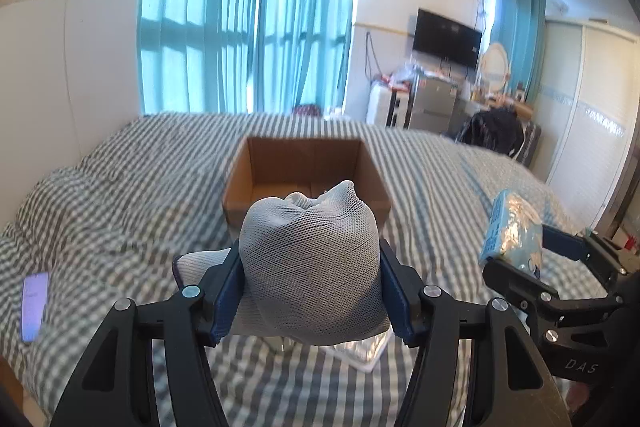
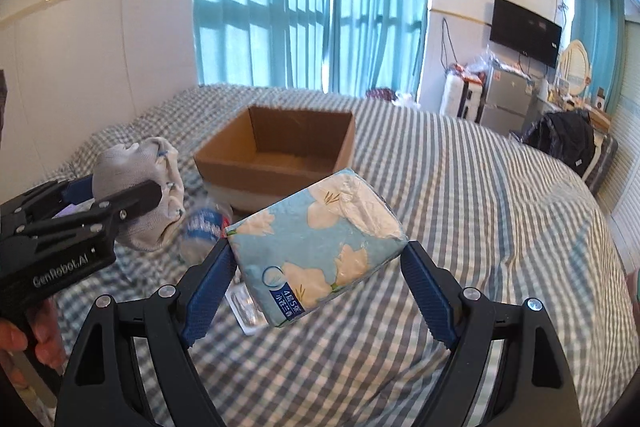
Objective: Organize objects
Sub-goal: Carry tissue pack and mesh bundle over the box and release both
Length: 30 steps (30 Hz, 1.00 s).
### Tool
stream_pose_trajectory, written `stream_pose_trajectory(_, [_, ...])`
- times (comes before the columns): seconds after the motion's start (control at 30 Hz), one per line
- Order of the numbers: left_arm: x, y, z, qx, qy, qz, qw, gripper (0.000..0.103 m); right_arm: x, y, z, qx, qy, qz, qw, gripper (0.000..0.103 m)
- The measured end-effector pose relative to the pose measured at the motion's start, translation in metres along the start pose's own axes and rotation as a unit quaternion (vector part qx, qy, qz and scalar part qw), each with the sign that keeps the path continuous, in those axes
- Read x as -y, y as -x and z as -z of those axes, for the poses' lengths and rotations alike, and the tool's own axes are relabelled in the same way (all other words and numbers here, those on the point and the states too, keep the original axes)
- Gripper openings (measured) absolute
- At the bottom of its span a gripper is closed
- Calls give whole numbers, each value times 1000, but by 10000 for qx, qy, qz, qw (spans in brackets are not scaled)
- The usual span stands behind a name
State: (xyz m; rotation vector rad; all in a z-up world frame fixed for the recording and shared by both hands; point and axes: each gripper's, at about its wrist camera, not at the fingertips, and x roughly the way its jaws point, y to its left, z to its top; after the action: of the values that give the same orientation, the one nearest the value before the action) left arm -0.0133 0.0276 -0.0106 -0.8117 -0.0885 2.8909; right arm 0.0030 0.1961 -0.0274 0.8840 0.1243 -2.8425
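My left gripper [image 1: 310,285] is shut on a grey mesh cloth bundle [image 1: 310,259] and holds it above the striped bed, just in front of an open cardboard box [image 1: 306,167]. My right gripper [image 2: 318,263] is shut on a light-blue flowered tissue pack [image 2: 316,247], held above the bed in front of the same box [image 2: 280,147]. In the right wrist view the left gripper [image 2: 132,201] with its bundle [image 2: 136,163] is at the left. In the left wrist view the tissue pack [image 1: 512,231] is at the right. The box looks empty.
On the checked bedcover [image 2: 460,207] lie a clear plastic bottle [image 2: 204,227] and a small clear packet [image 2: 248,311] under the grippers. A phone [image 1: 34,301] lies at the bed's left. Curtains, a TV and furniture stand beyond the bed.
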Motion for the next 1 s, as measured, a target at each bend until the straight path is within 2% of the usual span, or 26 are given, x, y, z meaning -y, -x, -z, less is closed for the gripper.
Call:
stream_pose_trajectory(0.23, [-20,-23,-45,239,76,79,9997,63,2,-13,-56,274,19,-317,9991,84])
stream_pose_trajectory(0.43, [-35,-66,-84,338,22,-16,9994,63,5,-49,-108,345,-42,-512,9981,84])
stream_pose_trajectory(0.57, [-42,-106,-104,337,-89,-64,9994,63,9,-82,-136,357,-2,-498,9981,84])
stream_pose_trajectory(0.8, [-52,-171,-113,158,-188,-48,9997,63,12,-169,-173,137,19,-574,9983,84])
stream_pose_trajectory(1.0, [-52,-221,-103,-80,-344,50,9994,63,11,-236,-172,-102,-7,-556,9984,84])
